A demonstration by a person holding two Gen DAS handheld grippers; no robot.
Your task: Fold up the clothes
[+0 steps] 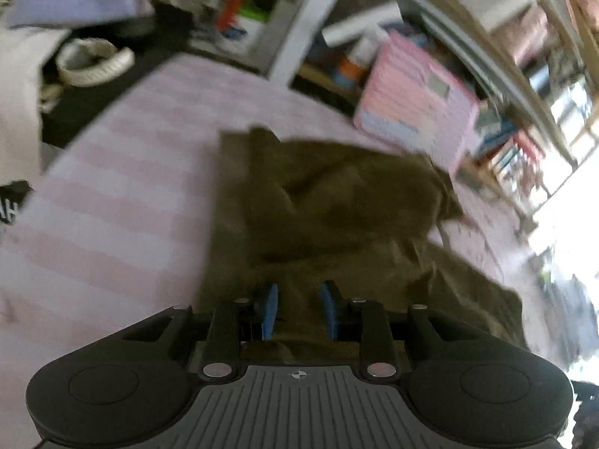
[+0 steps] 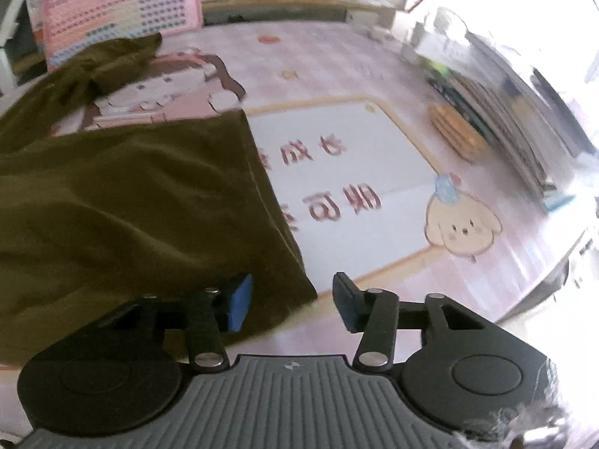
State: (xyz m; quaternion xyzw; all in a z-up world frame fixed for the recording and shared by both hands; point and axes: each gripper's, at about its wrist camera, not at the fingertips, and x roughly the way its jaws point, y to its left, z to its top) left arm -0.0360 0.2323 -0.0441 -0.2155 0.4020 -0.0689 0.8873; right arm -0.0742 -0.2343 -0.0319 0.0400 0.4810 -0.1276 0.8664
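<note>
An olive-green garment lies on a pink desk, partly folded: in the left wrist view one layer is bunched over the rest with deep creases, and a flatter flap runs off toward the lower right. In the right wrist view the same garment fills the left half, with a straight hemmed edge running down the middle of the picture and a crumpled sleeve-like end at the far upper left. The left claw hangs low over the near part of the cloth, its blue-padded fingers a little apart with fabric showing in the gap; whether the pads press on the cloth I cannot tell, as this view is blurred. The right claw stands wide open at the garment's near corner: its left finger is over the cloth, its right finger is over bare desk, and it has hold of nothing. The desk surface is a pink mat printed with a cartoon girl beside the far edge of the cloth, a white panel with red characters just right of the hem, and a puppy face further right. A pink chart board leans at the far edge of the desk behind the garment. Books are stacked along the right edge, and shelves with more books stand beyond. In the left wrist view a white ring-shaped thing lies on a dark surface past the desk's left side.
</note>
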